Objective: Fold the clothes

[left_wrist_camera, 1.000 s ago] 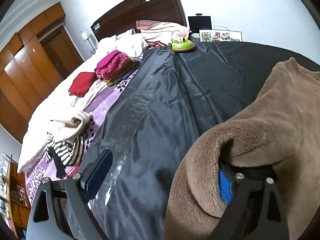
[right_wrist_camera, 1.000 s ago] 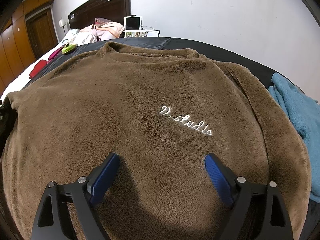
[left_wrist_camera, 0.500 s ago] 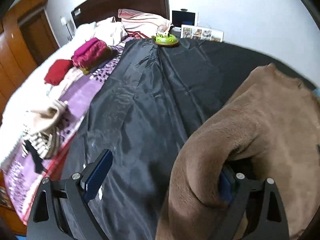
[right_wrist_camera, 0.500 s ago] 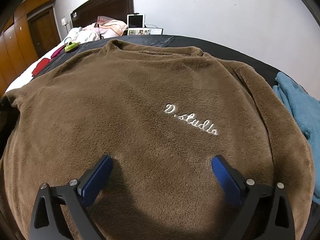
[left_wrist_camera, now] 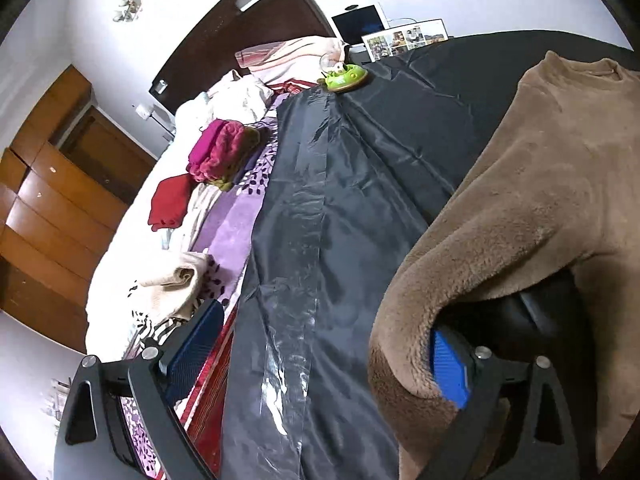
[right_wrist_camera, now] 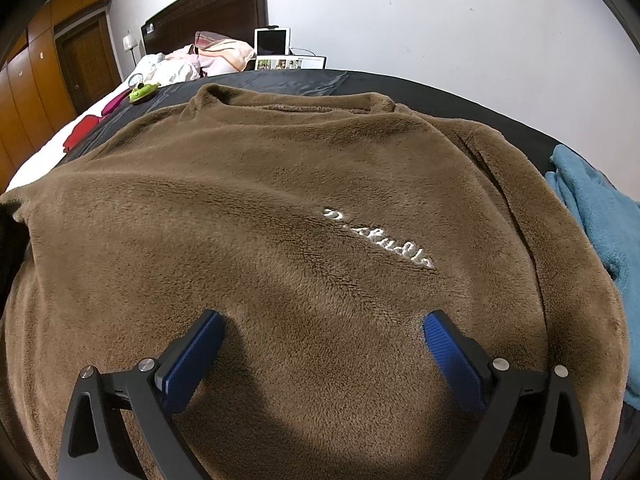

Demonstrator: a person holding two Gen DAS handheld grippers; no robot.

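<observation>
White walls [right_wrist_camera: 440, 20] are seen behind a dark wooden headboard [right_wrist_camera: 208, 12], and brown wooden wardrobes [left_wrist_camera: 44, 208] are ranged along the left side. What may be a small lamp [right_wrist_camera: 129, 44] is set beside the headboard.

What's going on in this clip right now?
A person with a gripper in each hand is folding a brown fleece sweater spread front-up on a black sheet over a bed. The left gripper is open at the sweater's edge, where a fold of fleece drapes over one finger. The right gripper is open, both fingers on the lower front below the embroidered lettering. No fold is finished yet. A blue towel lies beside it.
</observation>
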